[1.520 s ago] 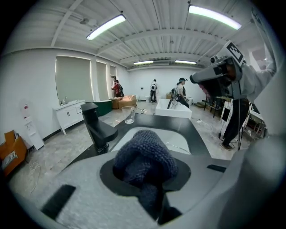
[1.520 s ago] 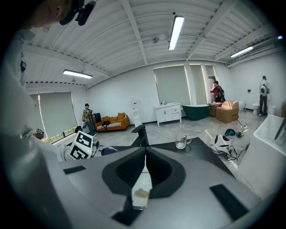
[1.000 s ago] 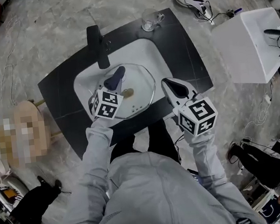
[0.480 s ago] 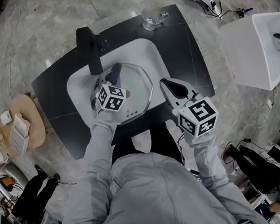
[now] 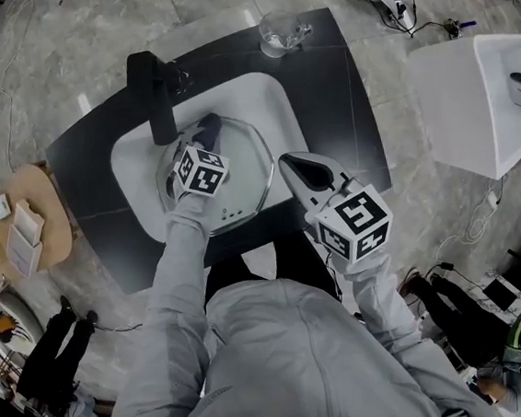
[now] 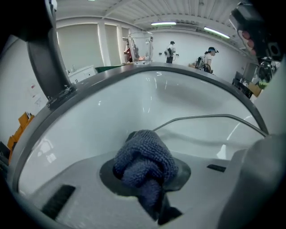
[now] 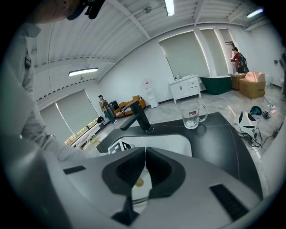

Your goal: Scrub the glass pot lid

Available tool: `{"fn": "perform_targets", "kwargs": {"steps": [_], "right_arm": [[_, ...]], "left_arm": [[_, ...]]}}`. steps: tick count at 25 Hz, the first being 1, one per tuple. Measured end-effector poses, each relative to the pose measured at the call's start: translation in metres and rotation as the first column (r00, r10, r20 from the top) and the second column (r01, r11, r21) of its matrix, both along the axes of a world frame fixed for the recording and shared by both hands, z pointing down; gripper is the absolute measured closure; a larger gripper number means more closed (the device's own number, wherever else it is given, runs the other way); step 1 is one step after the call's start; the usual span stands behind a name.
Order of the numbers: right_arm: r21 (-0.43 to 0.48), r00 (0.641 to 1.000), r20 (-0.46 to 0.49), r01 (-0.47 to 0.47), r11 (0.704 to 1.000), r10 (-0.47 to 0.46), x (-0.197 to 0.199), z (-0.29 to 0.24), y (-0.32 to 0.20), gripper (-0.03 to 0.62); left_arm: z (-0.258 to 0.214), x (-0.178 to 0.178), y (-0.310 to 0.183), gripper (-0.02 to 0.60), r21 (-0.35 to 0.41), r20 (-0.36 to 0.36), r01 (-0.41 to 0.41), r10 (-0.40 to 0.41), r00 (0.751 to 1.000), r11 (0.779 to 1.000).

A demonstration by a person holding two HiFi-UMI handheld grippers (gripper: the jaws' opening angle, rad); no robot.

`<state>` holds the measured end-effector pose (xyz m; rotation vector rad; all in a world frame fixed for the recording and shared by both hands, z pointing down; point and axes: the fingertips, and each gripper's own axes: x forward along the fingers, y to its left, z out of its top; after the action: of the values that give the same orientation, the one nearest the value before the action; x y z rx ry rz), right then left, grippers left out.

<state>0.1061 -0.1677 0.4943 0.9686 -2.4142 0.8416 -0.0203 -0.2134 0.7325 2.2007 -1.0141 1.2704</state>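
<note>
Currently held: left gripper [image 6: 151, 201] is clamped on a bunched blue cloth [image 6: 144, 162]; right gripper [image 7: 144, 172] has its jaws pressed together with nothing between them.
Lid position: glass lid [image 5: 249, 169] lies flat in the white sink [image 5: 134, 166], under and to the right of the left gripper.
Right gripper position: above the near right edge of the sink, over the black counter [image 5: 346, 101], apart from the lid.
Surroundings: black tap [image 5: 151, 101] at the far left of the sink; glass mug [image 5: 279, 32] at the far edge of the counter.
Handling, lid: judged stiff, fairly heavy and breakable; likely slippery on its smooth face and against the sink wall, so it may skate under a sideways rub.
Handling, cloth: soft and yielding; it should fold over under pressure.
Where to hold: judged best by the metal rim on the near right side, which is closest to the right gripper; the bare glass offers poor purchase.
Hidden, knob: covered by the left gripper in the head view.
Hidden, contact: whether the cloth touches the glass cannot be told; the cloth itself blocks that spot.
Unclear: water or soap on the lid cannot be made out.
</note>
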Motion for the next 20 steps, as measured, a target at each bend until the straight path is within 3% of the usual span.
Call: {"fn": "perform_targets", "kwargs": {"steps": [7, 20], "right_arm": [[0.002, 1.0, -0.019, -0.016, 1.0, 0.016, 0.012, 0.004, -0.01, 0.563], [0.0, 0.994, -0.065, -0.087, 0.996, 0.086, 0.021, 0.006, 0.016, 0.563]], "left_arm": [[0.004, 0.015, 0.003, 0.5, -0.066, -0.068, 0.008, -0.013, 0.998, 0.998], [-0.011, 0.064, 0.021, 0.499, -0.08, -0.175, -0.126, 0.11, 0.978, 0.989]]}}
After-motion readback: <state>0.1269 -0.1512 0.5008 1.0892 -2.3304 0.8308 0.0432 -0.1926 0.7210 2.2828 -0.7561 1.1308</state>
